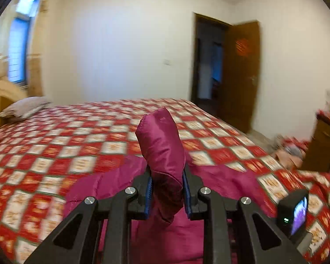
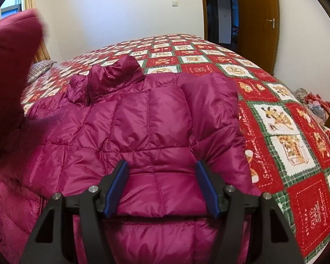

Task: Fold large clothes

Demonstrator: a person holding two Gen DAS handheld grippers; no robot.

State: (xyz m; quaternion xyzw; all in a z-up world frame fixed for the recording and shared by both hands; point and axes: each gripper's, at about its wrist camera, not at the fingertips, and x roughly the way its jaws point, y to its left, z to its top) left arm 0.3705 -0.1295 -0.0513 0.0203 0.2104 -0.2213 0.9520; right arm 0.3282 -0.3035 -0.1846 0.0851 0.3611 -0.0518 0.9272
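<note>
A magenta quilted down jacket lies spread on the bed, collar toward the far side. Its right sleeve is folded over the body. My left gripper is shut on the end of the other sleeve and holds it lifted above the bed; that raised sleeve shows blurred at the left of the right wrist view. My right gripper is open and empty, its fingers spread over the jacket's lower body. The jacket also shows below the left gripper.
The bed carries a red, white and green patchwork cover. A grey pillow lies at the head on the left. A wooden door stands open at the back right. Clutter lies on the floor beside the bed.
</note>
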